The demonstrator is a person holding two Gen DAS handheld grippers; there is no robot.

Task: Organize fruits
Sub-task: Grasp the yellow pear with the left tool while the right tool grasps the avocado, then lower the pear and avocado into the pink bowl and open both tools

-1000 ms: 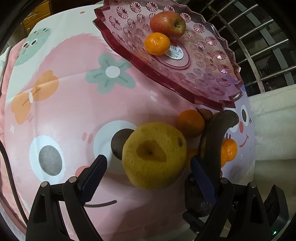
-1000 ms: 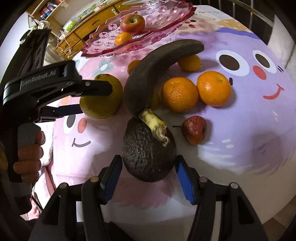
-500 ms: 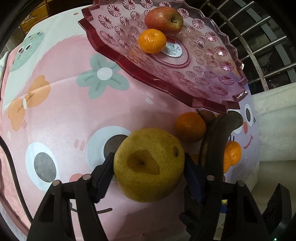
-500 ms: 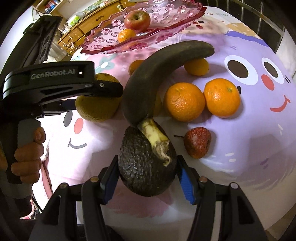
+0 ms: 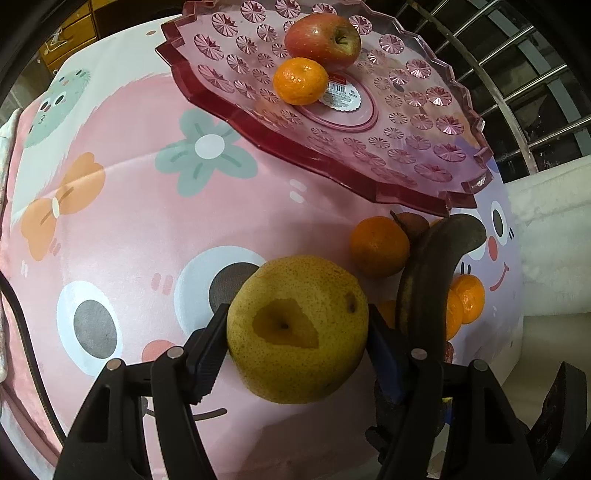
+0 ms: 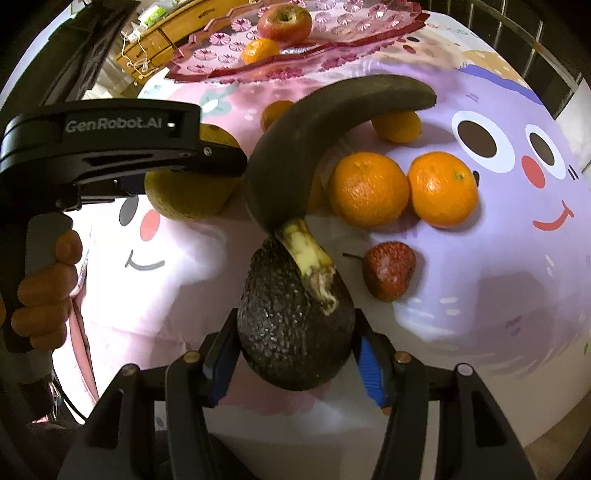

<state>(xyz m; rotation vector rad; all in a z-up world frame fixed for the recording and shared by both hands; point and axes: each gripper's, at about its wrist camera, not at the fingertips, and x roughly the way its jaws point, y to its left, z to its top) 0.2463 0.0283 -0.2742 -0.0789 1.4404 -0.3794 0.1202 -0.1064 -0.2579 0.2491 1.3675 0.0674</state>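
Left tool (image 5: 295,354) clamped on one pear (image 5: 297,328), right tool (image 6: 295,354) clamped on one avocado (image 6: 295,328), one apple (image 5: 323,40) on plate (image 5: 424,155)

**Two wrist fisheyes, low over the cloth, both facing the pink tray**

The left wrist view looks forward along its fingers from close above the cartoon tablecloth (image 5: 140,206), with the yellow pear (image 5: 297,328) filling the near foreground and the pink tray (image 5: 424,147) farther ahead at the top. The right wrist view sits to the right of it, equally low, with the avocado (image 6: 295,325) nearest and the same tray (image 6: 229,51) distant at top. It also catches the left gripper (image 6: 122,144) from the side. Both share the pear (image 6: 188,195), blackened banana (image 5: 428,280) (image 6: 314,140), apple (image 5: 323,38) (image 6: 284,22) and tray.
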